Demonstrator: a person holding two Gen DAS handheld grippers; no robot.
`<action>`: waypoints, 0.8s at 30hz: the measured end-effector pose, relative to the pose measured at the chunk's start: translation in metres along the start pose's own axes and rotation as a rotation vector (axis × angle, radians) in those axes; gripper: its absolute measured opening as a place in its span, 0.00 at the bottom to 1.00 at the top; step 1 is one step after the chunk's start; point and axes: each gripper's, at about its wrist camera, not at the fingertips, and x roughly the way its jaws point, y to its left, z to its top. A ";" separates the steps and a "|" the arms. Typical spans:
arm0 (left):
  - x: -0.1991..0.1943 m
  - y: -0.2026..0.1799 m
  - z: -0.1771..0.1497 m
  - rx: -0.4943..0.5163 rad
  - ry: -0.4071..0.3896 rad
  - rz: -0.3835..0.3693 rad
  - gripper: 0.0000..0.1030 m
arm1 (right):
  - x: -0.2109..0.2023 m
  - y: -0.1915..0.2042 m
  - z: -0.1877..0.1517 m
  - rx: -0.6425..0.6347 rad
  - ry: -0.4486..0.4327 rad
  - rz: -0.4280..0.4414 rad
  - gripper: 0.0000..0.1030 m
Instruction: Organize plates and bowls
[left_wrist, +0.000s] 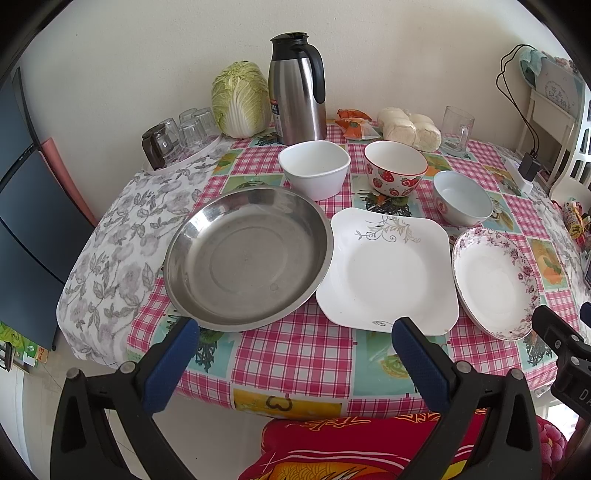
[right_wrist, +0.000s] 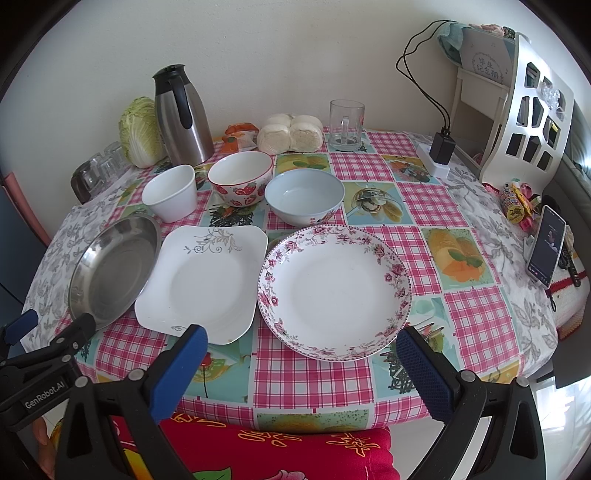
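Three plates lie in a row near the table's front: a steel dish (left_wrist: 247, 258) (right_wrist: 114, 266), a square white plate (left_wrist: 388, 269) (right_wrist: 203, 280) and a round flower-rimmed plate (left_wrist: 495, 284) (right_wrist: 334, 291). Behind them stand a white square bowl (left_wrist: 314, 168) (right_wrist: 170, 197), a strawberry bowl (left_wrist: 395, 171) (right_wrist: 240, 182) and a pale blue bowl (left_wrist: 461, 197) (right_wrist: 304, 195). My left gripper (left_wrist: 295, 332) is open, hovering at the front edge between the steel dish and square plate. My right gripper (right_wrist: 301, 341) is open in front of the flowered plate. Neither holds anything.
At the back stand a steel thermos (left_wrist: 297, 88), a cabbage (left_wrist: 240, 99), glasses on a tray (left_wrist: 181, 136), steamed buns (right_wrist: 290, 133) and a glass mug (right_wrist: 345, 125). A phone (right_wrist: 546, 247), a charger (right_wrist: 441, 149) and a white rack (right_wrist: 524, 110) are at right. A red cushion (right_wrist: 273, 454) lies below.
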 end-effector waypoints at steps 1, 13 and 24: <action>0.000 0.000 0.000 0.000 0.000 0.000 1.00 | 0.000 0.000 0.000 0.000 0.000 0.000 1.00; 0.000 0.000 0.001 0.000 0.001 0.000 1.00 | 0.000 0.000 0.000 0.001 0.001 0.000 1.00; 0.000 0.000 0.001 -0.001 0.002 -0.003 1.00 | -0.003 0.007 0.006 0.001 0.001 -0.002 1.00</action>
